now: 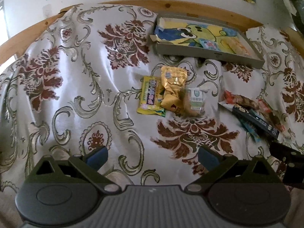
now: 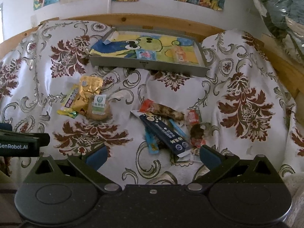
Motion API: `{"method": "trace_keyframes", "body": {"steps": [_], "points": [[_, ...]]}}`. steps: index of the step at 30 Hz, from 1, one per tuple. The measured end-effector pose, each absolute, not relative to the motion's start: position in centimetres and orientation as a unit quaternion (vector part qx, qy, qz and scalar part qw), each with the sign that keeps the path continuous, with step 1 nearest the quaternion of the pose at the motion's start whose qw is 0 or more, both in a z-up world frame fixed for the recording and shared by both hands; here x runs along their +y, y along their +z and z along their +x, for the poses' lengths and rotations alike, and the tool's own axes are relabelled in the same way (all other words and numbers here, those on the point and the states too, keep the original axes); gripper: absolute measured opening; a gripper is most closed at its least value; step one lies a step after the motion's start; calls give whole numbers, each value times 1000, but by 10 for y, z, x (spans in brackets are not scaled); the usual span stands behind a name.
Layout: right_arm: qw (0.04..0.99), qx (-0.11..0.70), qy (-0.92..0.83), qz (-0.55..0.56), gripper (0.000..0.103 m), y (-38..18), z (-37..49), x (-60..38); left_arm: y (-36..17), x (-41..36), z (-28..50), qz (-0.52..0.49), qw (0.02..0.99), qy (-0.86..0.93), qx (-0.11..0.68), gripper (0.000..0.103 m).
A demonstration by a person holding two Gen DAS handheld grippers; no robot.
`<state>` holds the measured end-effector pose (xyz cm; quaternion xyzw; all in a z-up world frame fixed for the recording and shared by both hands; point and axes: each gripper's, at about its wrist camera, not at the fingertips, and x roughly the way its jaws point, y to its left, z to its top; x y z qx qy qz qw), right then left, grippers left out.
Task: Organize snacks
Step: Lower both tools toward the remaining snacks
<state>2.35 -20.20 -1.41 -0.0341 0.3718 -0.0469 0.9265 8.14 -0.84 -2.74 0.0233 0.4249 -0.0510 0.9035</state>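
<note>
Two heaps of snacks lie on a floral cloth. One heap holds a yellow packet (image 1: 150, 96), a gold pouch (image 1: 172, 83) (image 2: 86, 93) and a clear-wrapped round cookie (image 1: 193, 102) (image 2: 98, 107). The other holds a dark blue stick pack (image 2: 164, 133) (image 1: 254, 119), a teal stick (image 2: 151, 141), a brown snack in a red wrapper (image 2: 163, 111) and small red packets (image 2: 193, 115). A grey tray (image 1: 205, 54) (image 2: 148, 67) with a cartoon liner stands behind, holding a blue packet (image 2: 145, 54) and an orange one (image 2: 179, 54). My left gripper (image 1: 152, 156) and my right gripper (image 2: 152, 154) are both open and hold nothing.
A wooden rail (image 2: 133, 20) borders the cloth at the back, under a white wall with drawings. Bagged bundles (image 2: 281, 13) are stacked at the far right. The left gripper's body (image 2: 20, 142) shows at the left edge of the right wrist view.
</note>
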Motion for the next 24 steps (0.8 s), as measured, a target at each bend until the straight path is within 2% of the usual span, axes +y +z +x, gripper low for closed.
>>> {"method": "trace_keyframes", "body": {"steps": [11, 24], "points": [[923, 380, -46, -39, 102, -11, 41, -206, -34, -10, 101, 1, 906, -70, 418, 103], [912, 405, -21, -58, 102, -8, 81, -224, -40, -26, 134, 27, 909, -119, 399, 103]]}}
